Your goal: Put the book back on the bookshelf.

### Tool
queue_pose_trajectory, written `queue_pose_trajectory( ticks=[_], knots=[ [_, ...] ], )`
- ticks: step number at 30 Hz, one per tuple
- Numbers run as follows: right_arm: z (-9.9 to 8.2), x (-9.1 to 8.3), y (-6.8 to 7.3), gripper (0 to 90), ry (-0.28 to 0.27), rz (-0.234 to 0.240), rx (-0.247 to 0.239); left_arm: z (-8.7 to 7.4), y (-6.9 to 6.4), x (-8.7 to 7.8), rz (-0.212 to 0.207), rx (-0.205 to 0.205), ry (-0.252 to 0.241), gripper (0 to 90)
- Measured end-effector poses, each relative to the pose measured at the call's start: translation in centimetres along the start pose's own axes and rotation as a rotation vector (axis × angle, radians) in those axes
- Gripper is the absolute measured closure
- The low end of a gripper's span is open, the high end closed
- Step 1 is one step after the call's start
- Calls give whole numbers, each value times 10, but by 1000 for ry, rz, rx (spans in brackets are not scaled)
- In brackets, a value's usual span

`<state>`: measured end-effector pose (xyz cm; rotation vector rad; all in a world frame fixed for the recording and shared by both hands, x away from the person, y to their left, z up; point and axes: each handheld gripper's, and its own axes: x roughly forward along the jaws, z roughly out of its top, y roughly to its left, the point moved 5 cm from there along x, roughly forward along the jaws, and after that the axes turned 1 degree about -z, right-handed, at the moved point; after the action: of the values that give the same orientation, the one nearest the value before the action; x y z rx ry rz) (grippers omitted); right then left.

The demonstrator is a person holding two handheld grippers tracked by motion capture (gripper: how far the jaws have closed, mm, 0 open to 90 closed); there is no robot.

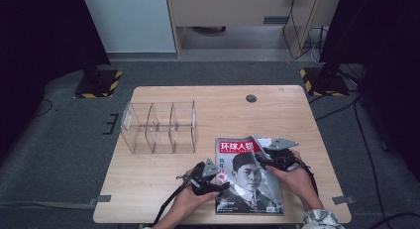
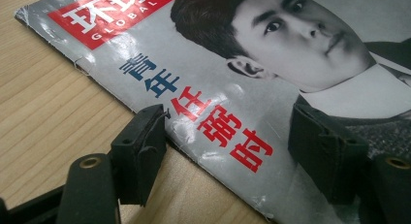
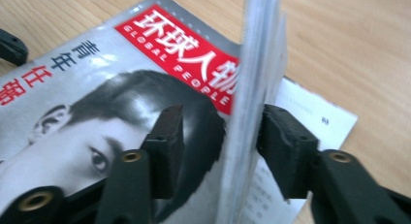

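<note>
A magazine (image 1: 247,177) with a red title block and a black-and-white portrait lies flat on the wooden table (image 1: 297,115), near the front edge. My left gripper (image 1: 220,179) sits low at its spine side. In the left gripper view its jaws (image 2: 232,151) are open: one fingertip (image 2: 140,146) is on the wood beside the spine and the other rests over the cover (image 2: 271,78). My right gripper (image 1: 262,152) is at the magazine's top right corner. Its jaws (image 3: 225,146) are open around a lifted sheaf of pages (image 3: 254,78), with the right pad (image 3: 283,141) against the pages and the left pad apart from them.
A clear acrylic organizer (image 1: 158,127) with three compartments stands on the left half of the table, behind the magazine. A round cable hole (image 1: 251,98) sits near the far edge. Bare wood lies to the right of the magazine, and both hands reach in from the front edge.
</note>
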<state>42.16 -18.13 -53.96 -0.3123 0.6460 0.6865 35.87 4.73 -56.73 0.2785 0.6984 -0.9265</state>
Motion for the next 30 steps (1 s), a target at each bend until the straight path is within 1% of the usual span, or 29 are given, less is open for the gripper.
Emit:
queue_pose_trajectory(
  ticks=[1,2,3,4,5,6,7,8,10,11,12,14,16,18,19,20,21,24,25,27,30],
  knots=[
    [2,0,2,600,5,-23,-26,0,0,0,0,0,0,287],
    [2,0,2,600,5,-23,-26,0,0,0,0,0,0,287],
    [2,0,3,622,7,-35,-35,0,0,0,0,0,0,287],
    [3,1,3,646,10,-49,-40,0,0,0,1,0,0,287],
    [4,1,4,693,9,-73,-59,0,0,0,1,0,0,287],
    [4,1,4,693,9,-73,-59,0,0,0,1,0,0,287],
    [6,0,5,734,7,-93,-75,0,0,0,1,0,0,287],
    [6,0,5,734,7,-93,-75,0,0,0,1,0,0,286],
    [8,0,8,784,-1,-120,-102,0,0,0,1,-1,0,286],
    [8,0,8,784,-1,-120,-102,0,0,0,1,-1,0,286],
    [10,-1,9,805,-7,-132,-120,0,0,0,2,-2,0,286],
    [11,-2,9,818,-8,-137,-119,0,0,0,2,-3,0,286],
    [12,-2,9,838,-11,-147,-103,0,0,0,3,-5,0,285],
    [12,-2,7,850,-15,-149,-99,0,1,0,-1,-12,-1,279],
    [11,-2,6,856,-15,-150,-87,0,2,0,-5,-26,-1,250],
    [11,-2,6,856,-15,-150,-87,0,2,0,-5,-26,-1,230],
    [11,-1,5,860,-14,-148,-81,0,3,0,-7,-38,-3,230],
    [10,1,4,871,-28,-148,-71,0,7,-1,-16,-78,-10,176],
    [11,1,4,878,-40,-147,-61,0,8,-1,-20,-88,-12,167],
    [11,1,4,880,-49,-145,-62,0,9,-1,-30,-105,-19,163],
    [13,0,5,881,-64,-137,-43,1,11,-1,-41,-120,-24,154]
  ],
)
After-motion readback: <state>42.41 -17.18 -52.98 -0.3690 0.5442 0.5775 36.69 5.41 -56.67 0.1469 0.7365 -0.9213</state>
